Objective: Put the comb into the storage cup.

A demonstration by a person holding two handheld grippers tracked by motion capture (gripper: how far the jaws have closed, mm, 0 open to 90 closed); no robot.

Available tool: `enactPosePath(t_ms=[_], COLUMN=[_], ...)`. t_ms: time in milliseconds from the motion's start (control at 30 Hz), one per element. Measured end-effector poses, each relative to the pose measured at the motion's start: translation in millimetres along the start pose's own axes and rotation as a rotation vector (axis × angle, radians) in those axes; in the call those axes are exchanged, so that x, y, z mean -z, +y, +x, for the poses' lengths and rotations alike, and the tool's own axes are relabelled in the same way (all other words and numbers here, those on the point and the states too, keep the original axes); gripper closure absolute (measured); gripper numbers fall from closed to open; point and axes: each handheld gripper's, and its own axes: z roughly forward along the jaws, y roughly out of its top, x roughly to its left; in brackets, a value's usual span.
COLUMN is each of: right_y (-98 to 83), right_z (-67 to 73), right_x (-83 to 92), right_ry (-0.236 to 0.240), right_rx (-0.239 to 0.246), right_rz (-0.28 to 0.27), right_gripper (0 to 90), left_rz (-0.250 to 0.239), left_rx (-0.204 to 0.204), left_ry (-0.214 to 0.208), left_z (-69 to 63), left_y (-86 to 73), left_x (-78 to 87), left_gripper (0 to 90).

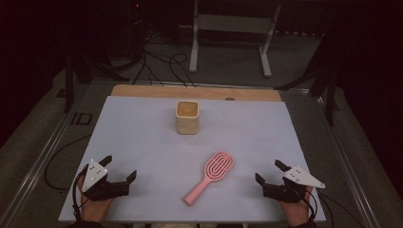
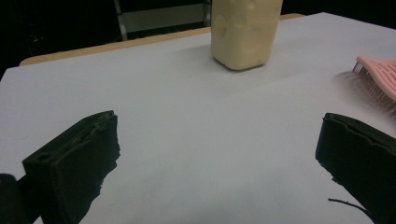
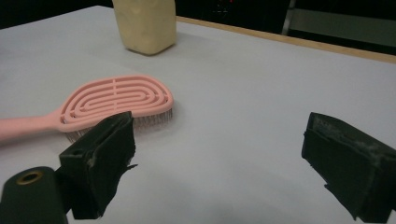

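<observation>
A pink hairbrush point(image 1: 211, 175) lies bristles down on the white table top point(image 1: 142, 128), handle toward the near edge; it also shows as the hairbrush point(image 3: 116, 100) and at the right edge as the hairbrush point(image 2: 378, 79). A cream square container point(image 1: 187, 117) stands upright toward the back middle, seen too as the container point(image 2: 245, 30) and the container point(image 3: 145, 25). My left gripper point(image 1: 119, 167) rests open at the near left, nothing between its jaws. My right gripper point(image 1: 269, 172) rests open at the near right, just right of the brush.
A bare wooden strip point(image 1: 195, 92) runs along the table's far edge. Beyond it are cables point(image 1: 161, 64) on the floor and a white frame stand point(image 1: 230, 28). Metal rails point(image 1: 38, 161) flank the table on both sides.
</observation>
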Motion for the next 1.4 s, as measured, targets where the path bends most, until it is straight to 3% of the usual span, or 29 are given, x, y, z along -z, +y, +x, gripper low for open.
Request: enactPosePath(t_ms=[533, 1033, 1200, 1400], right_y=[-0.5, 9.0, 11.7, 15.4], right_z=[3.7, 14.3, 15.2, 18.9], right_x=[-8.4, -14.6, -16.8, -20.3], right_ry=[0.025, 0.084, 0.074, 0.071], right_rx=[-0.004, -0.02, -0.041, -0.032], right_rz=[0.041, 0.084, 0.125, 0.151], right_gripper=[9.6, 14.2, 19.3, 29.3], left_rz=[-0.012, -0.017, -0.021, -0.029], left_rx=[0.002, 0.002, 0.008, 0.016], left_ry=[0.018, 0.029, 0.034, 0.041], left_z=[-1.9, -3.6, -3.7, -2.8], left_y=[-1.6, -3.1, -3.3, -3.7], left_x=[0.2, 0.5, 1.6, 3.4], left_gripper=[0.1, 0.1, 0.1, 0.2])
